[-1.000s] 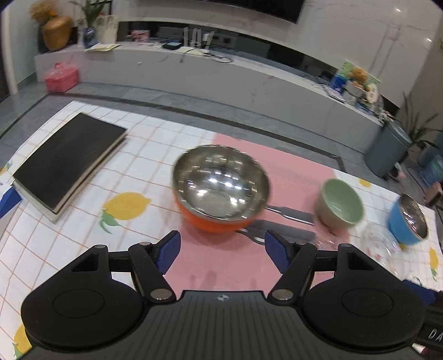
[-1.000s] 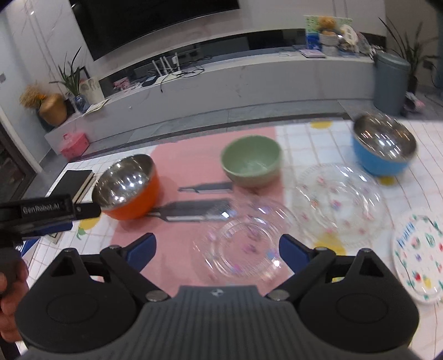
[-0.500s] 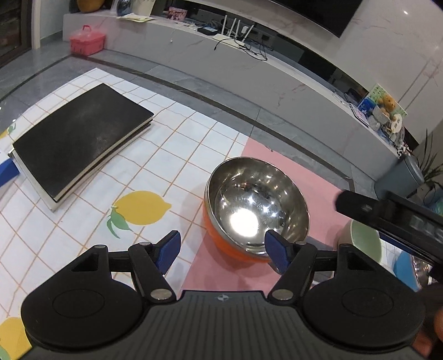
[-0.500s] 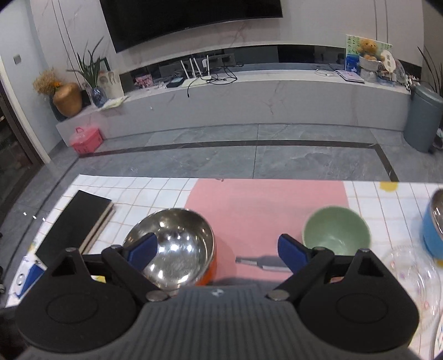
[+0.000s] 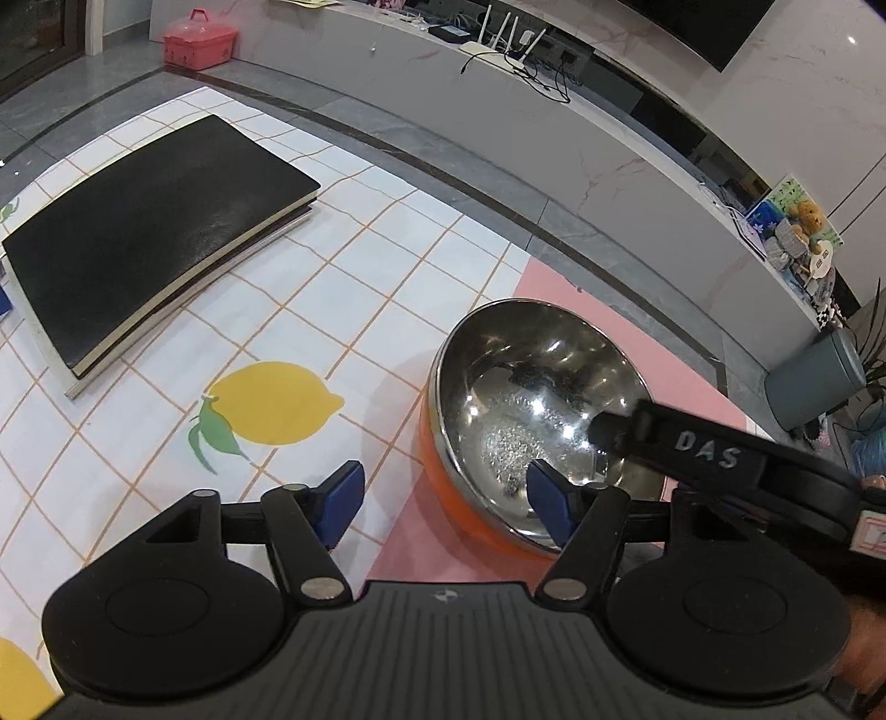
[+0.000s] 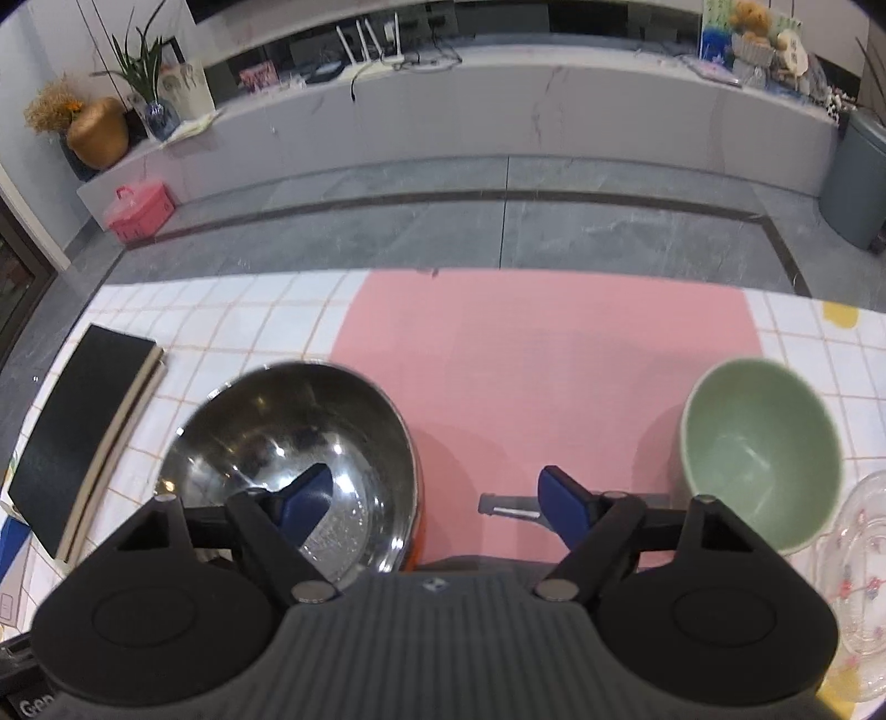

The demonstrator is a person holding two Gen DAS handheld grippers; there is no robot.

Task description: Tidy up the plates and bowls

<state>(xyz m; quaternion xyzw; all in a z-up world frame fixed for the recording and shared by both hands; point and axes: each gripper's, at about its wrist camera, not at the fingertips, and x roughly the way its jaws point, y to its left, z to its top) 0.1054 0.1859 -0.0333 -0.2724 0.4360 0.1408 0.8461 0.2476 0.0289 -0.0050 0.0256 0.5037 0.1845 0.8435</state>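
Both my jaws stood wide open and empty, bracketing the orange bowl (image 5: 531, 421) at lower centre-right. The grasp step was in hand. Next, my right gripper (image 6: 437, 498) needed to close on its rim.

I worked in a home living room, long marble TV console (image 6: 498, 105) with routers (image 6: 371, 41), potted plant (image 6: 147, 83), teddy bear (image 6: 745, 16), lemon-print tablecloth (image 5: 266, 310) on my table.
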